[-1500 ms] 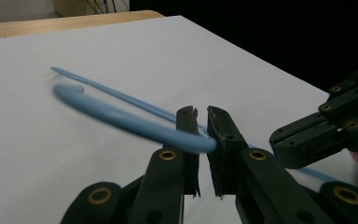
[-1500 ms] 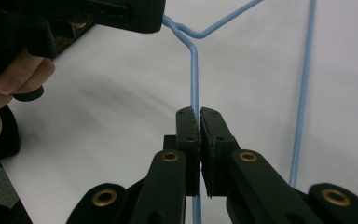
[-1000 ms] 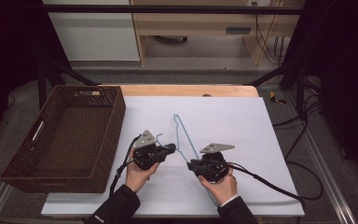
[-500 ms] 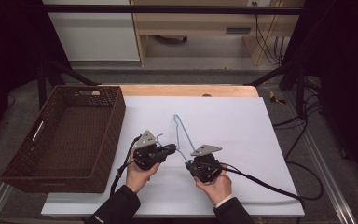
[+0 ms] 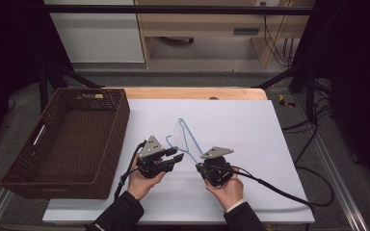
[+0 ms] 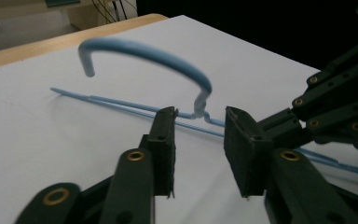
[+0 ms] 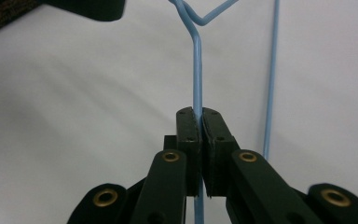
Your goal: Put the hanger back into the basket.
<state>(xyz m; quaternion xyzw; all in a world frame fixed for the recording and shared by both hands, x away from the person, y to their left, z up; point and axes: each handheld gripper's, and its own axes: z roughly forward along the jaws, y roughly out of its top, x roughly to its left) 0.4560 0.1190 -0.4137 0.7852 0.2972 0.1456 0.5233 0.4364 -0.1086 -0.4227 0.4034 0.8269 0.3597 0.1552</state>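
Blue-coated wire is what both tools are working on: a thin blue wire clothes hanger (image 5: pixel 187 139) lies on the white sheet-covered table (image 5: pixel 250 125), near the woven brown wicker basket (image 5: pixel 67 139) at the left. The right gripper (image 7: pixel 199 116) is clenched on one straight run of the hanger's wire, which passes between its closed jaws and continues ahead of them to the twisted neck; a second run of wire lies just beside the jaws on their right.

The left gripper (image 6: pixel 198 135) is spread wide, nothing being held between its jaws. The hanger's neck sits just beyond the gap, roughly midway between the two pads, with the curved hook (image 6: pixel 144 53) arching above and ahead of them, lifted off the sheet.

The step in hand is judged to be a second grasp at the neck. It would be done well if the right-hand grip is kept firm so the wire cannot swivel, the left jaws are advanced until the twisted neck lies fully between the pads, and closure is made squarely, since thin round wire is likely to slip or roll out of a glancing pinch.
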